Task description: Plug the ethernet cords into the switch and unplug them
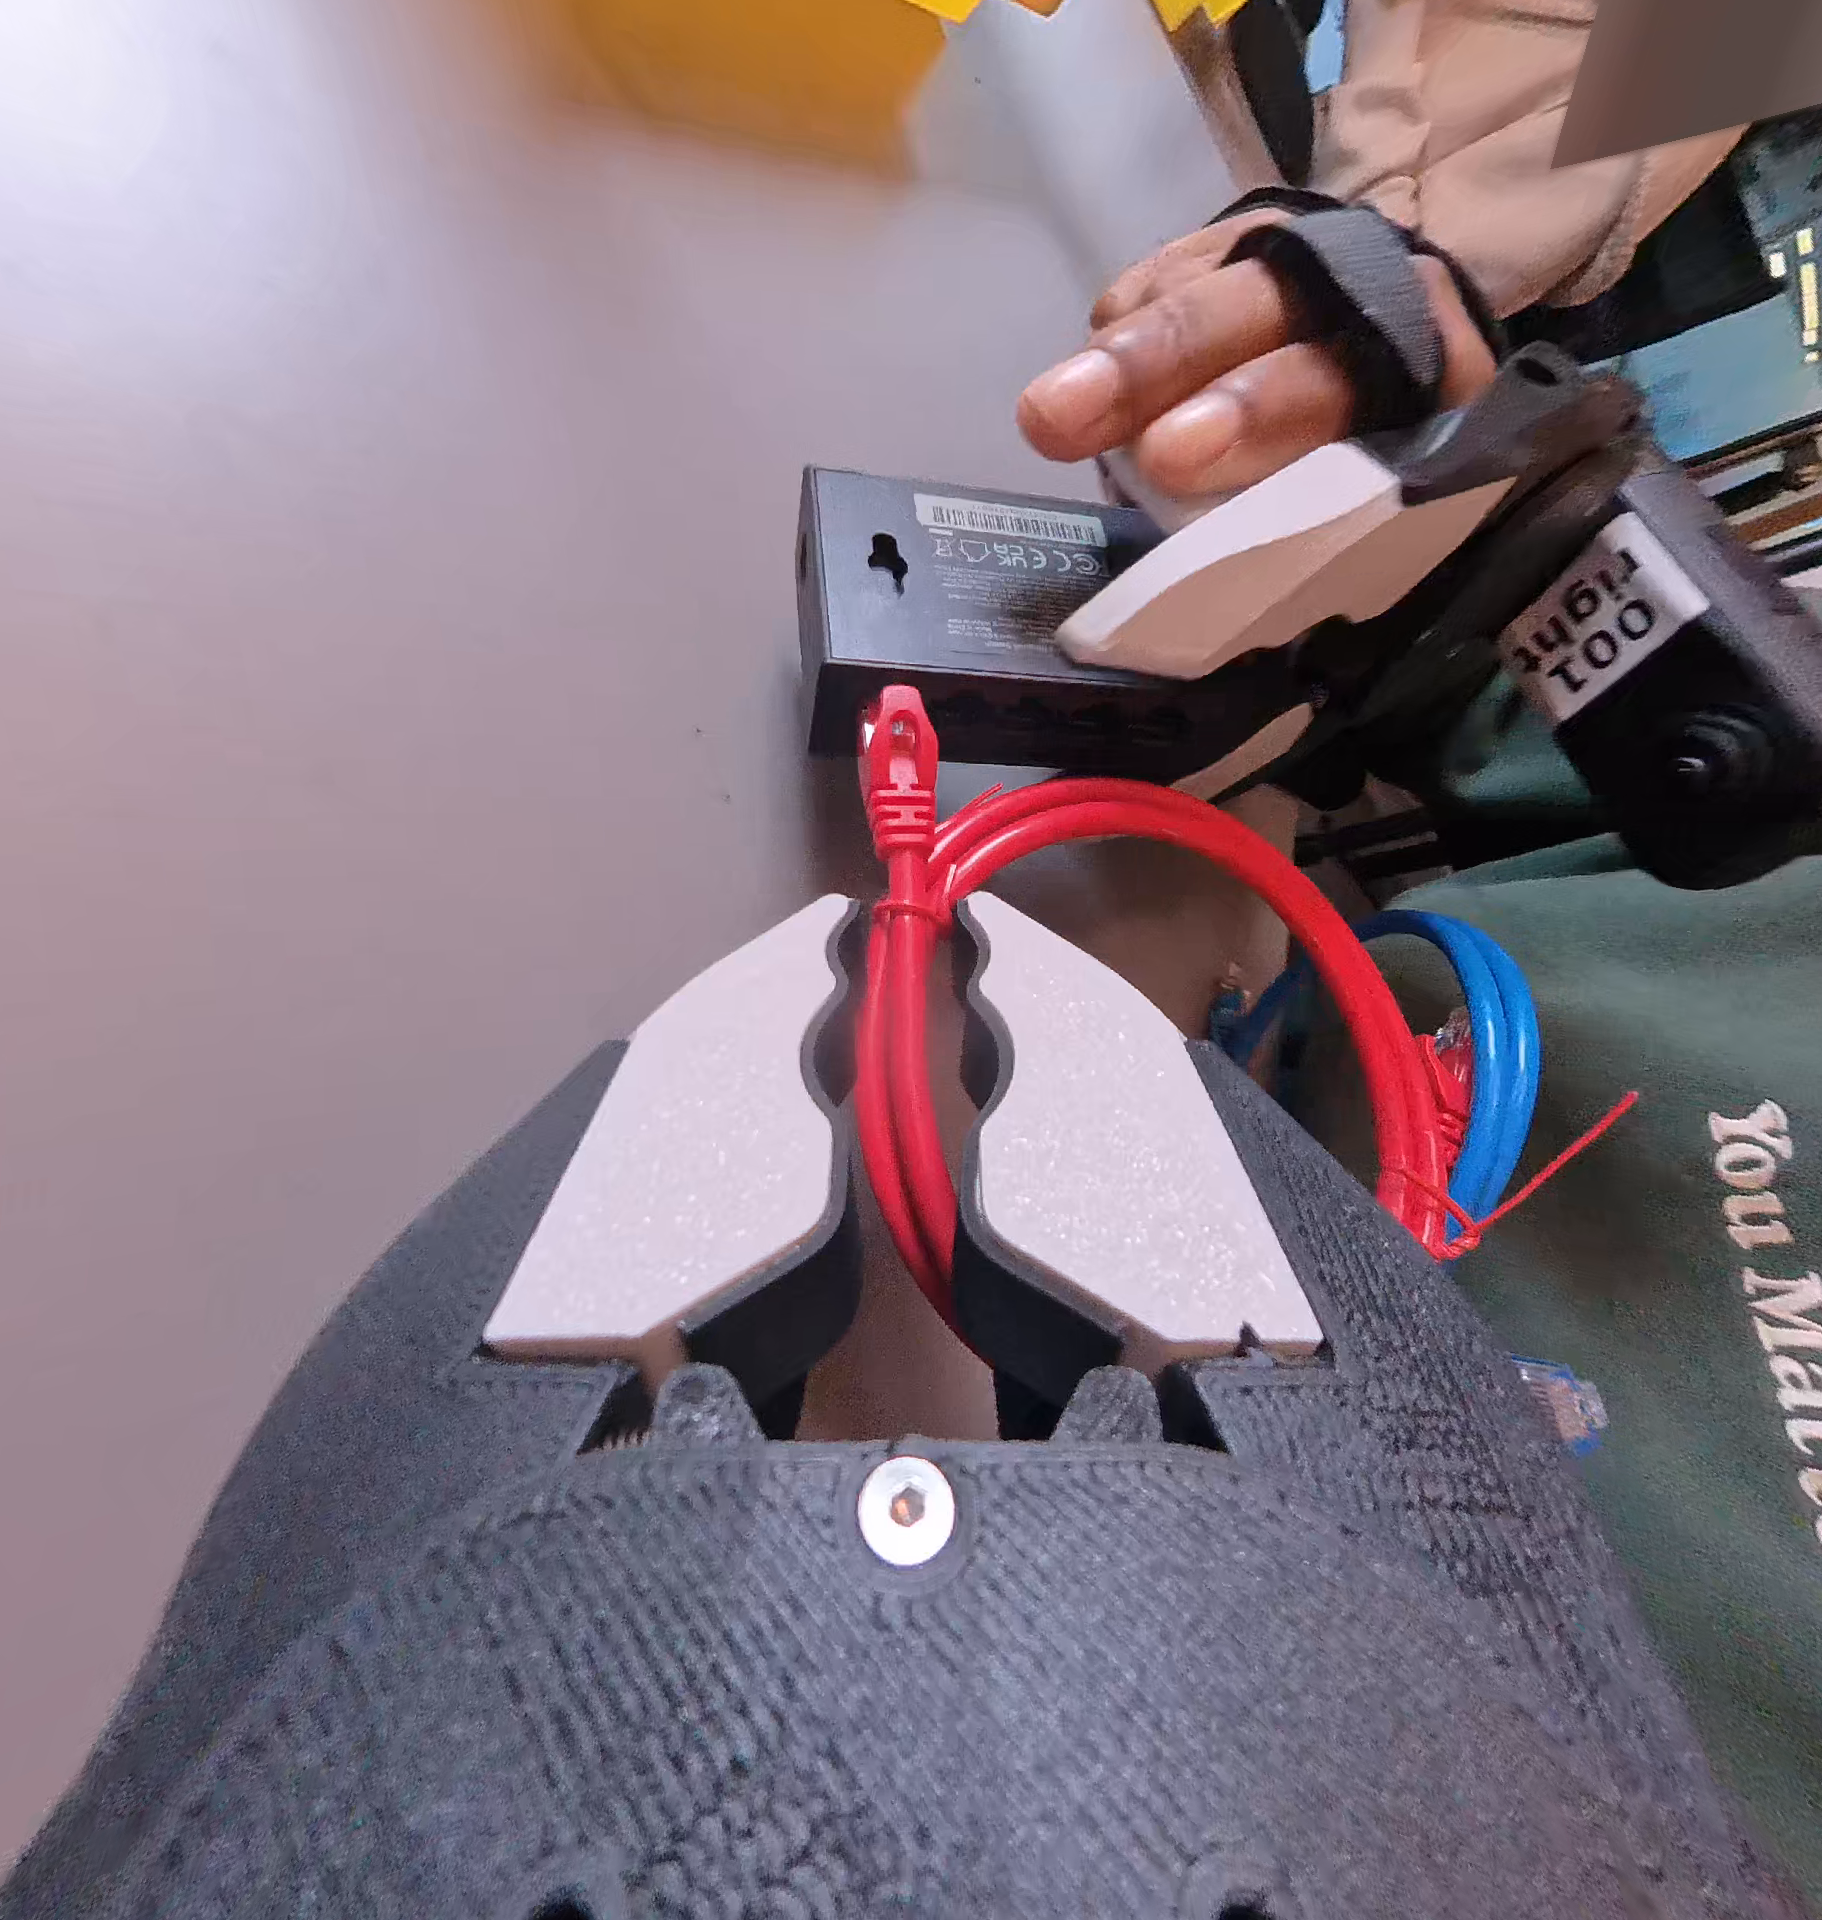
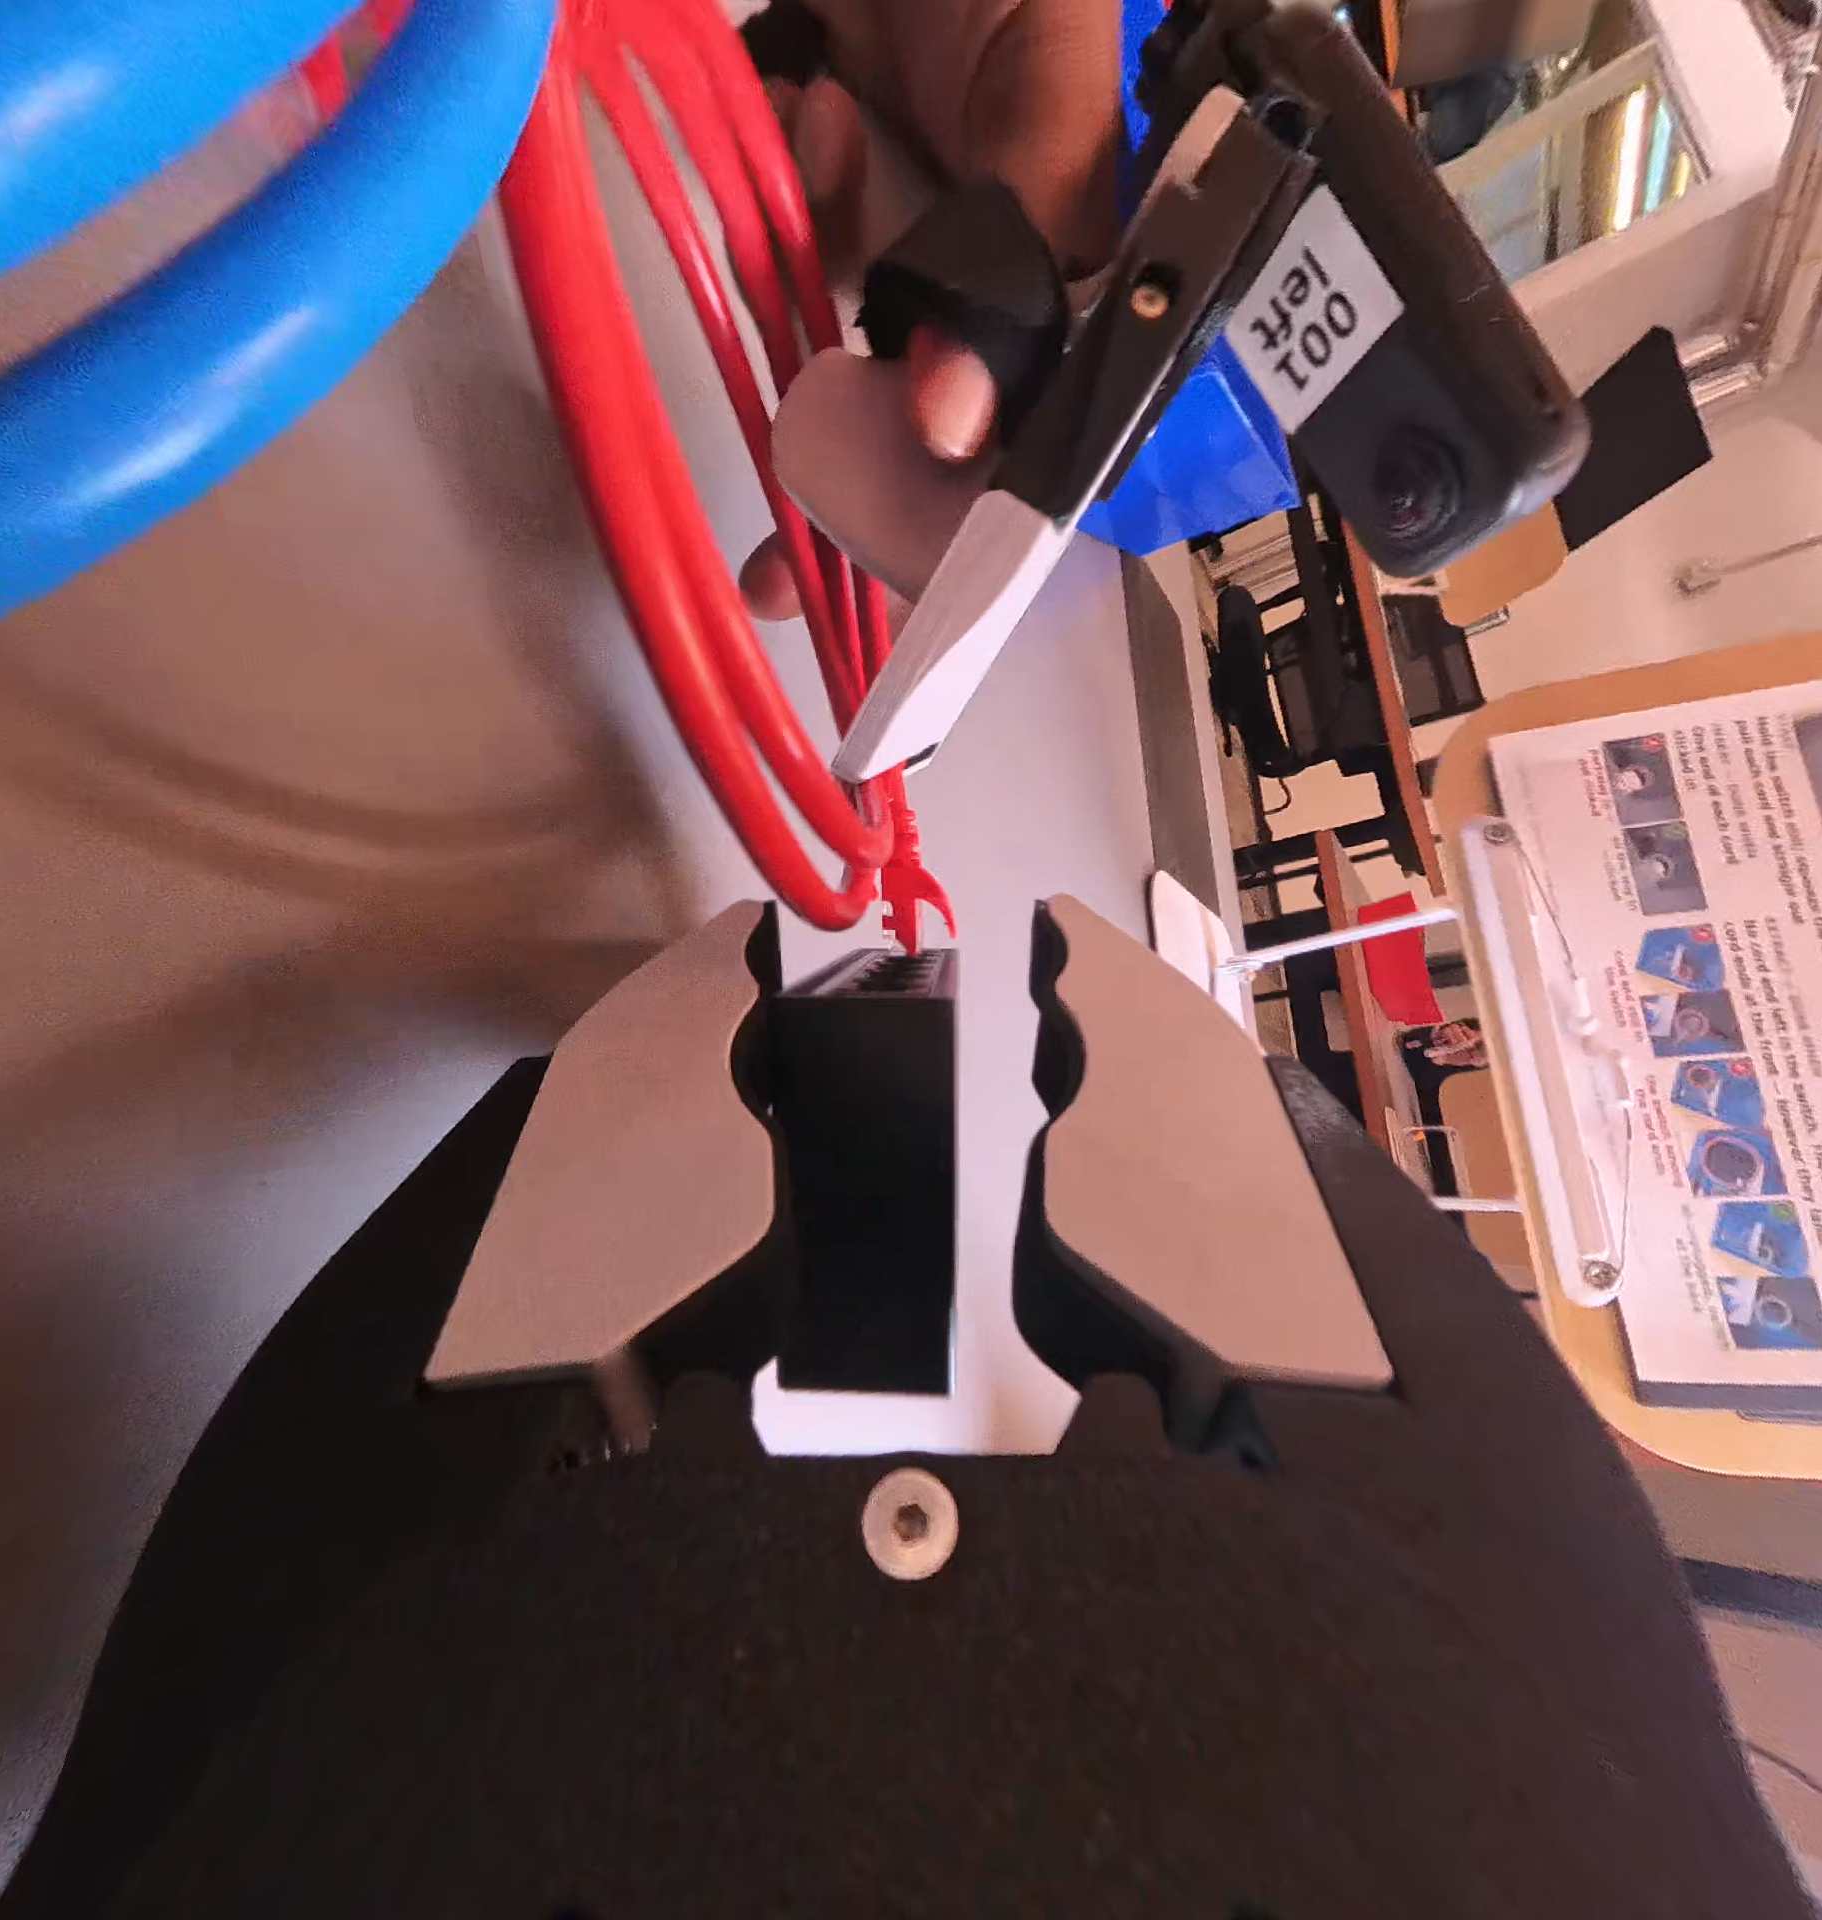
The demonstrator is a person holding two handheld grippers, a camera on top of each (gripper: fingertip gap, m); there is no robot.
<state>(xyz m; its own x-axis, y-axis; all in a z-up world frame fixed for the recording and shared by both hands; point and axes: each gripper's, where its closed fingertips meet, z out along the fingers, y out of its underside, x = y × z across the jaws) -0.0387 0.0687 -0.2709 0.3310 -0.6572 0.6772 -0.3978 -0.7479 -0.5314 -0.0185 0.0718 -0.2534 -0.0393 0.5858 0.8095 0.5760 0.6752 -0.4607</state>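
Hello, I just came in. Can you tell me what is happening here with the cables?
A person holds a gripper in each hand. The left gripper is shut on the red cord, with its plug at the end port of the black switch; whether it is fully seated is unclear. The right gripper straddles the switch, jaws open. A blue cord waits nearby.

Red cord (image 1: 902, 997), blue cord (image 1: 1499, 1039), black switch (image 1: 928, 603).
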